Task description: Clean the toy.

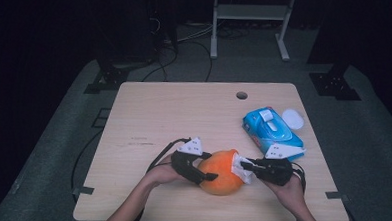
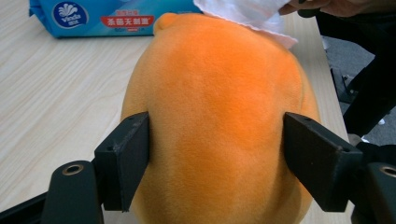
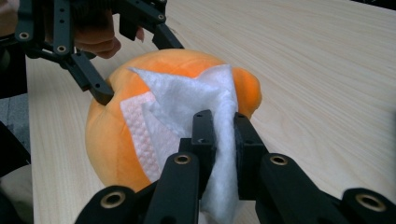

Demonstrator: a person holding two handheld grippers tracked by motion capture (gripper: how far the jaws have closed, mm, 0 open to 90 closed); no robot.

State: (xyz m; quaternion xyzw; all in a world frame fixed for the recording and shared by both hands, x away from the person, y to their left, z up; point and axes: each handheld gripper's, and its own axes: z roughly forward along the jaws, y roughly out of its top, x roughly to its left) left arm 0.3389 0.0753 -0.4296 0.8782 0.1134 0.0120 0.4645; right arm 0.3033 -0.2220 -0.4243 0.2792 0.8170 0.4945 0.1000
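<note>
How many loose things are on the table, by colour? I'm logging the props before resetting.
Orange: 1, the plush toy
Blue: 1, the wipes pack
White: 2, the wet wipe pinched in the right gripper, and the round lid beside the pack
Total: 4

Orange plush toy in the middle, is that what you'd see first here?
Yes, the orange plush toy near the table's front edge stands out first, squeezed between the left gripper. Next comes the white wet wipe draped on it, pinched by the right gripper. Behind sits a blue wet wipe pack toward the table's right side.
</note>
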